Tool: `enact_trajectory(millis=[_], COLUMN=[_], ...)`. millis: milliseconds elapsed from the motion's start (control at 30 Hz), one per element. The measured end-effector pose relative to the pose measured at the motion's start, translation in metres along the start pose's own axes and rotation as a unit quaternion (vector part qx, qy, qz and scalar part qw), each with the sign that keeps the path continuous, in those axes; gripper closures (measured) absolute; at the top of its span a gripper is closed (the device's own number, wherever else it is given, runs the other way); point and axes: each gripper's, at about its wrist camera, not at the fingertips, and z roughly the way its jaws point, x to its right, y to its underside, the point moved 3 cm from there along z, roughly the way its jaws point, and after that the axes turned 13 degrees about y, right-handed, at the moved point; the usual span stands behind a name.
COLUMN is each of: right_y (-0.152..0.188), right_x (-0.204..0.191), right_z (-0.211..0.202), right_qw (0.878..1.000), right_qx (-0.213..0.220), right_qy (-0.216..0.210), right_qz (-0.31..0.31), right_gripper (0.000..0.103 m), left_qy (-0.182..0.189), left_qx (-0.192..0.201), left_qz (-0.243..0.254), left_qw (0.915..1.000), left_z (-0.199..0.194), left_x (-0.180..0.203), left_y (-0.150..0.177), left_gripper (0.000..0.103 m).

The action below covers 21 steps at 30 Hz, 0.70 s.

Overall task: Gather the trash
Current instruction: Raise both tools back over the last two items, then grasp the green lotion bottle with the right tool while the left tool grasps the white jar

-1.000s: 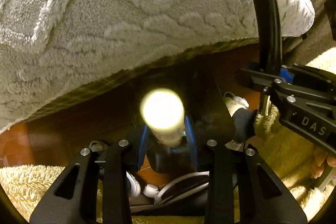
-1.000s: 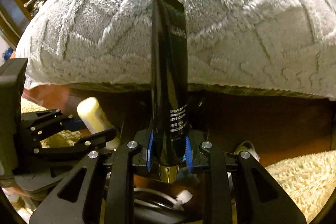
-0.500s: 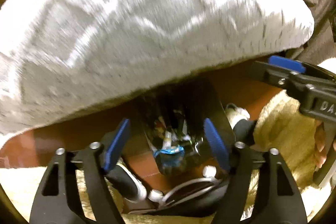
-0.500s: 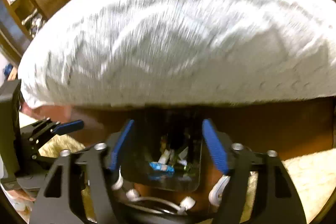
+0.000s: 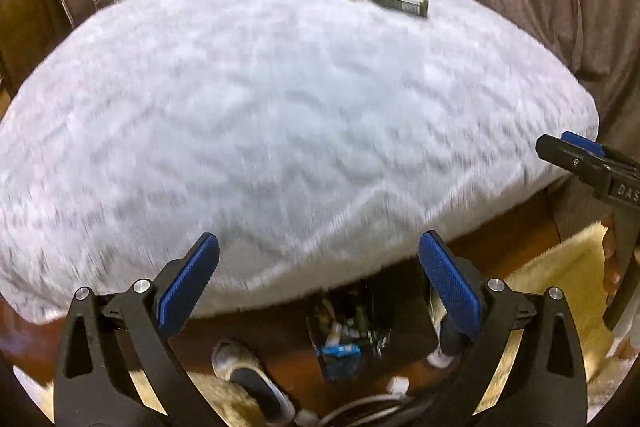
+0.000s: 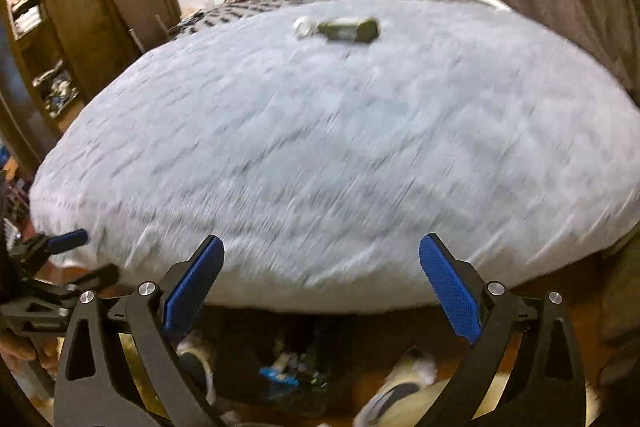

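— How are the grippers held?
— Left gripper [image 5: 318, 277] and right gripper [image 6: 320, 277] are spread wide, empty, level above the bin [image 5: 360, 339].
— And the trash?
— A dark tube [image 5: 396, 1] is seen lying on the blanket [image 5: 280, 107].

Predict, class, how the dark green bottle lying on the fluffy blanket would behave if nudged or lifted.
The dark green bottle lies on its side, so it could roll, though the grey blanket's pile probably damps that. It looks small, likely light. Its smooth body may slip between pads; whether it is glass cannot be told.
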Motion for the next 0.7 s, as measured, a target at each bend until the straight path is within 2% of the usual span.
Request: enact_trajectory(millis=[133, 367, 700], right_y=[-0.039, -0.095, -0.171], right_x=[0.009, 0.01, -0.004], right_z=[0.008, 0.042, 0.128], right_qw=[0.999, 0.999, 0.998], right_qx=[0.016, 0.016, 0.008], right_qy=[0.02, 0.023, 0.038], right_qz=[-0.021, -0.038, -0.055], right_gripper=[0.004, 0.004, 0.004], left_qy=[-0.008, -0.028, -0.03], left_qx=[0.025, 0.041, 0.016], left_qz=[0.006, 0.026, 0.024], left_qw=[0.9996, 0.9984, 0.9991], left_z=[-0.005, 0.015, 0.073], left_x=[-0.001, -0.002, -0.013], left_y=[-0.037, -0.095, -0.158], left_gripper=[0.008, 0.008, 0.008])
